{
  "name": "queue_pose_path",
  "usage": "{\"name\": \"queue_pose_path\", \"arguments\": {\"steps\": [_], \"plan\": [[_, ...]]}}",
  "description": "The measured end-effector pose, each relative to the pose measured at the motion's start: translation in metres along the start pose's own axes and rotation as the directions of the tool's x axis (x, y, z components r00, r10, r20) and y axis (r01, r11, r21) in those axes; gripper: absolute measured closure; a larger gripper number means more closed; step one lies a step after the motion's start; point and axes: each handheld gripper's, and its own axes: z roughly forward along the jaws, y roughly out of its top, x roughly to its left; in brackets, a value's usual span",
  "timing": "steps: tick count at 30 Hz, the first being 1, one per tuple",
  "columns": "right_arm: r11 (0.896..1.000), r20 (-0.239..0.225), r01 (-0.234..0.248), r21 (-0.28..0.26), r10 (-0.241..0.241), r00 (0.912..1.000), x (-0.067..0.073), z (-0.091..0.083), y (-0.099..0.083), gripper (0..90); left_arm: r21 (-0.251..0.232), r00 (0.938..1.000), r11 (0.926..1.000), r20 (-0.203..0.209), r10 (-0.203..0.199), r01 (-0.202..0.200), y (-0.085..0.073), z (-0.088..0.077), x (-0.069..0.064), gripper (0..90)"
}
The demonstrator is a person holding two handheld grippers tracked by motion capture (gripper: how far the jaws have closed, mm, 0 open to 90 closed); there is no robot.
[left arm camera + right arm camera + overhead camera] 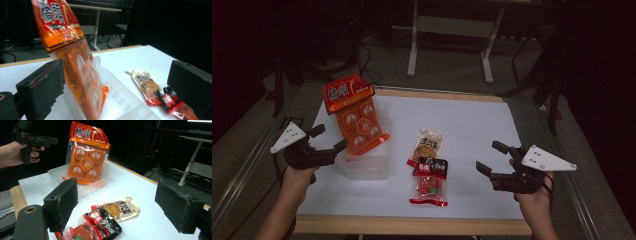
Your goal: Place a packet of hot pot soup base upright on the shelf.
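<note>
The orange pack (356, 114) stands tilted in the clear tub (364, 167) on the counter (472, 120). It looks light and crinkly, with stiff bumps — slippery plastic, so pinch the flat top flap. The left gripper (328, 139) is spread wide just beside it, holding nothing. The right gripper (492, 157) is spread too — empty

1. A white-topped table (472, 120) with a pale wooden edge filled the middle of the high view.
2. A clear plastic tray (364, 169) sat on it at centre left, and an orange snack pack (354, 114) stood tilted inside.
3. Just right of the tray lay a beige sauce pouch (428, 145).
4. A red-and-black packet (430, 182) lay below it, overlapping the pouch's lower end.
</note>
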Motion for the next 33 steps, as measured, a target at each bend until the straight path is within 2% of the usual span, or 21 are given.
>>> {"name": "queue_pose_path", "arguments": {"steps": [4, 8, 9, 10, 12, 15, 16, 17, 21, 26, 28, 30, 33], "plan": [[1.0, -0.013, 0.005, -0.011, -0.005, 0.9999, 0.0, 0.003, -0.003, 16.8, -0.008, 0.9993, 1.0, 0.038, -0.003, 0.003, 0.0, -0.007, -0.013, 1.8], [1.0, 0.01, 0.024, 0.016, -0.024, 0.9997, 0.002, 0.007, -0.006, 13.4, -0.014, 0.9974, 0.9998, 0.069, 0.017, -0.016, 0.0, -0.012, -0.027, 1.8], [1.0, 0.01, 0.024, 0.016, -0.024, 0.9997, 0.002, 0.007, -0.006, 13.4, -0.014, 0.9974, 0.9998, 0.069, 0.017, -0.016, 0.0, -0.012, -0.027, 1.8], [1.0, 0.017, 0.018, 0.019, -0.019, 0.9997, 0.002, 0.007, -0.006, 12.4, -0.022, 0.9962, 0.9996, 0.086, 0.018, -0.016, 0.0, -0.014, -0.035, 1.8], [1.0, 0.019, 0.006, 0.028, -0.006, 0.9998, 0.003, 0.009, -0.008, 11.3, -0.017, 0.9939, 0.9996, 0.108, 0.023, -0.022, 0.0, -0.015, -0.042, 1.8], [0.999, 0.013, -0.005, 0.034, 0.004, 0.9999, 0.003, 0.009, -0.009, 11.2, -0.02, 0.9923, 0.9992, 0.118, 0.036, -0.034, -0.001, -0.015, -0.049, 1.8], [0.999, 0.012, -0.01, 0.036, 0.01, 0.9999, 0.003, 0.01, -0.01, 11.3, -0.02, 0.9901, 0.9988, 0.133, 0.047, -0.044, -0.004, -0.016, -0.057, 1.8], [0.999, 0.004, -0.028, 0.03, 0.028, 0.9996, 0.002, 0.01, -0.011, 11.3, -0.011, 0.9884, 0.9989, 0.144, 0.047, -0.046, -0.005, -0.015, -0.06, 1.8], [0.998, -0.003, -0.05, 0.026, 0.05, 0.9987, -0.001, 0.011, -0.012, 11.2, 0.007, 0.9819, 0.9982, 0.181, 0.056, -0.059, -0.012, -0.012, -0.073, 1.8], [0.998, -0.015, -0.049, 0.026, 0.05, 0.9986, -0.001, 0.016, -0.014, 11.2, 0.018, 0.9711, 0.9951, 0.221, 0.09, -0.097, -0.02, -0.008, -0.088, 1.8], [0.998, -0.023, -0.053, 0.033, 0.053, 0.9983, -0.001, 0.019, -0.015, 11.3, 0.021, 0.9663, 0.9927, 0.232, 0.11, -0.118, -0.024, -0.007, -0.093, 1.8], [0.997, -0.025, -0.058, 0.043, 0.06, 0.9979, -0.002, 0.022, -0.016, 11.3, 0.016, 0.9611, 0.9933, 0.255, 0.107, -0.115, -0.028, -0.006, -0.097, 1.8], [0.997, -0.03, -0.057, 0.049, 0.059, 0.9978, -0.004, 0.027, -0.019, 11.9, 0.014, 0.9588, 0.9917, 0.258, 0.12, -0.128, -0.033, -0.005, -0.1, 1.8]]}}
